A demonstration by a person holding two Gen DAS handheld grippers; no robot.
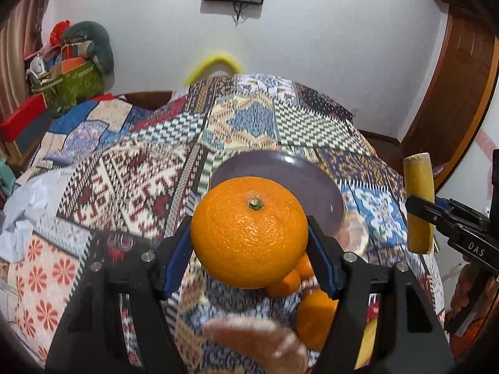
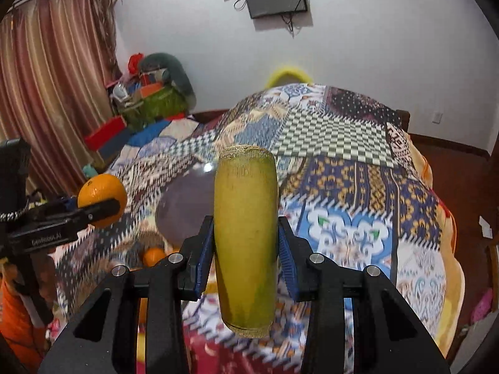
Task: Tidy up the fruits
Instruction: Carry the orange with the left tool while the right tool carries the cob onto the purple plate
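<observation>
Left wrist view: a large orange [image 1: 249, 232], stem up, is pinched by the left gripper [image 1: 249, 243] above the empty purple plate [image 1: 315, 184]; smaller oranges [image 1: 288, 280] are left below.

Right wrist view: a yellow-green cut sugarcane piece [image 2: 245, 237] is clamped upright by the right gripper [image 2: 246, 249] above the quilt [image 2: 358, 193].

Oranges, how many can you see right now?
4, maybe more hidden. One orange is clamped in the left hand-held gripper; two small oranges and a larger one lie below it on the quilt.
</observation>
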